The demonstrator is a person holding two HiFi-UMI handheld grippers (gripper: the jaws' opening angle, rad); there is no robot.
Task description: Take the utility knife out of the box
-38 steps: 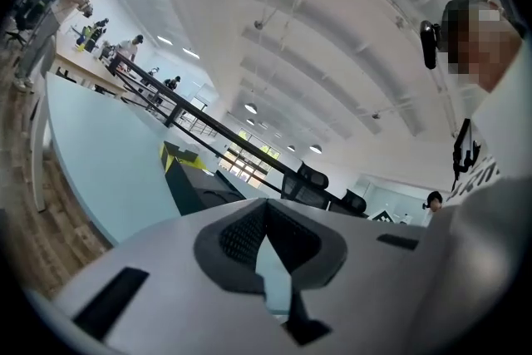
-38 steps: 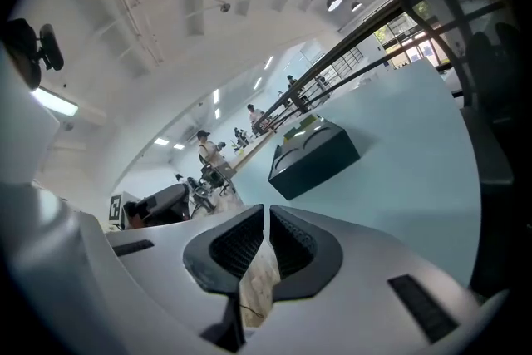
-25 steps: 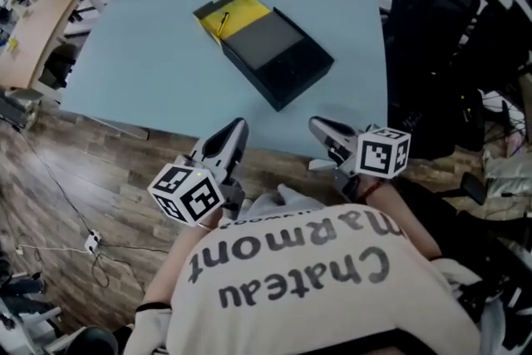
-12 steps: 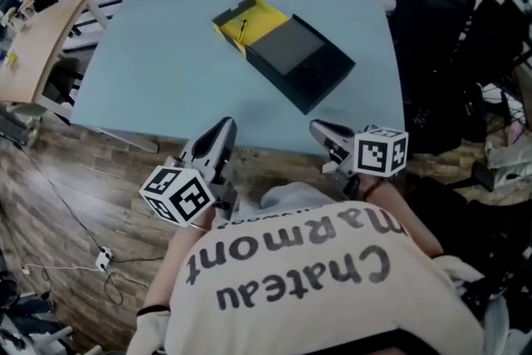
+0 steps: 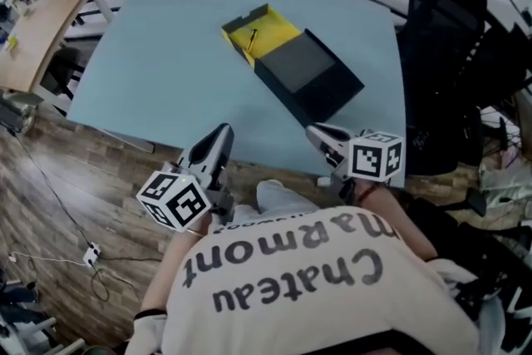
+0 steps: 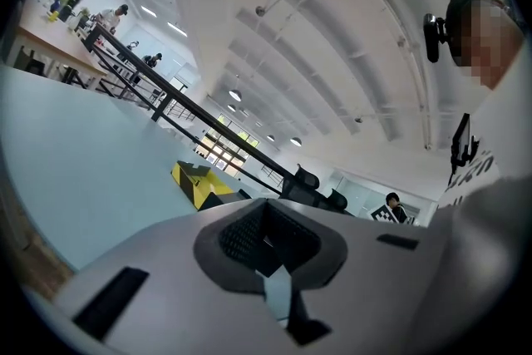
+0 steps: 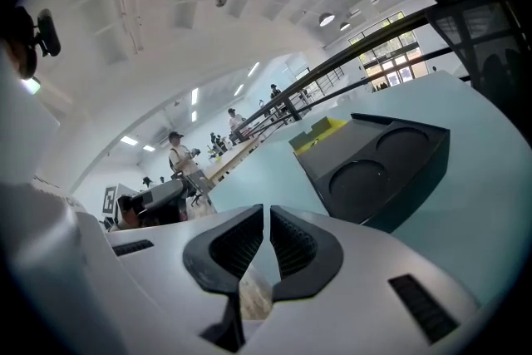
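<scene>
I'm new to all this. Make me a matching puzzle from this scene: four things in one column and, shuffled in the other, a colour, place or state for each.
Things:
1 table
2 box's open end
3 office chair
4 left gripper

Descriptions:
A yellow
B jaws together, empty
C light blue
D black, beside the table's right edge

Pairs: 1-C, 2-A, 3-D, 4-B
</scene>
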